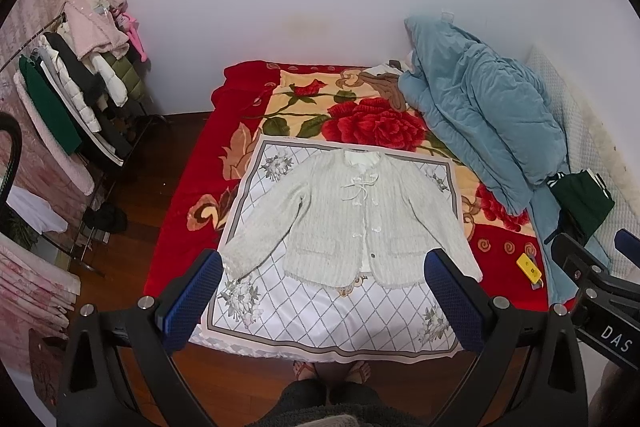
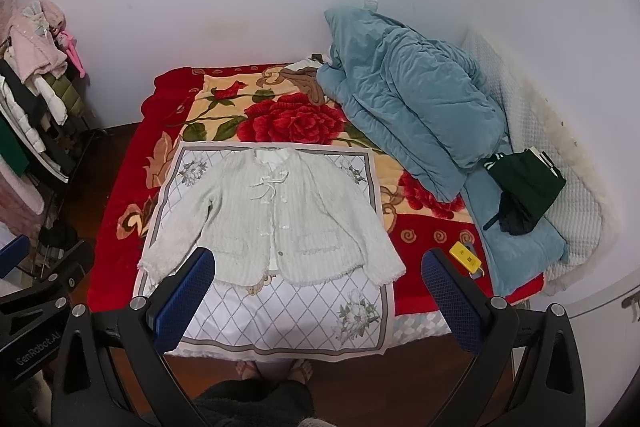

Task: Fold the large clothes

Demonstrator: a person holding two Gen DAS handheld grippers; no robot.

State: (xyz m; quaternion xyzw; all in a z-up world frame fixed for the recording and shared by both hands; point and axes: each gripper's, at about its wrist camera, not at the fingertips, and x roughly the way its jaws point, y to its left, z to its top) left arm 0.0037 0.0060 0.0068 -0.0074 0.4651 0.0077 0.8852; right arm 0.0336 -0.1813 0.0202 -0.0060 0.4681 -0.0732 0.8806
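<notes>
Both grippers, left (image 1: 324,291) & right (image 2: 320,289), wide open w/ nothing held, above fuzzy ribbed cream cardigan (image 1: 352,219).

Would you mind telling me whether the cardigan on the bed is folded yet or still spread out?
Spread out. The cardigan lies flat on the patterned cloth, front up, both sleeves angled outward, no fold showing.

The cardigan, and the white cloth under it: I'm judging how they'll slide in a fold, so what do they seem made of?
The cardigan looks like a soft, fuzzy ribbed knit, matte: vertical ribs, frayed fringe along hem and cuffs. The white cloth looks like a thin, smooth printed fabric with a slight sheen, possibly satin or polyester: it lies flat, print crisp. The knit would likely slide easily on it.
</notes>
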